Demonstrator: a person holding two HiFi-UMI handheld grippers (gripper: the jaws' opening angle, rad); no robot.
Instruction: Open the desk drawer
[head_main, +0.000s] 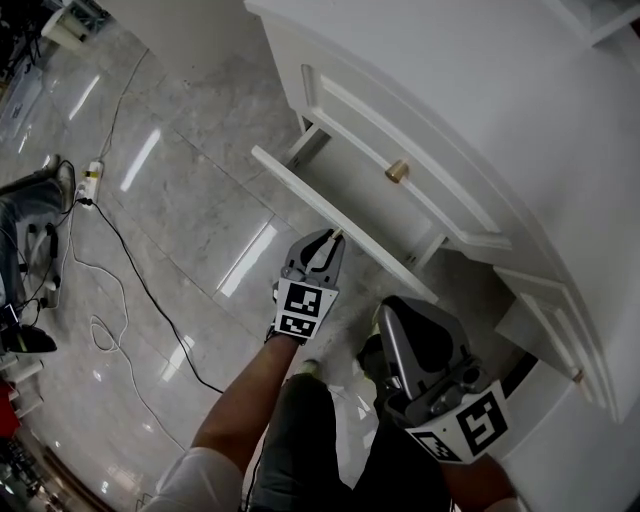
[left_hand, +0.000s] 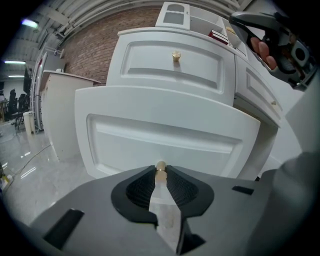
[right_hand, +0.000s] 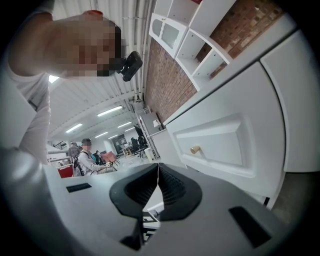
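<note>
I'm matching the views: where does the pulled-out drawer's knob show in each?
Head view: lower drawer knob, centre, held by left hand-held gripper.
Left gripper view: lower drawer knob, bottom centre, between the jaws.
Right gripper view: not in it.
Shared landmark: upper drawer knob.

No readable text, brand, number or label in any of the three views. The only sign-like marks are black-and-white square coded markers: two on the left gripper's white cube (head_main: 303, 308) at about 6 o'clock in the head view, and one on the right gripper's white cube (head_main: 470, 425) at about 5 o'clock, all block patterns with no letters or digits. A strip of black-and-white marker pattern (right_hand: 150, 220) also shows at 6 o'clock in the right gripper view, too cropped to decode.
</note>
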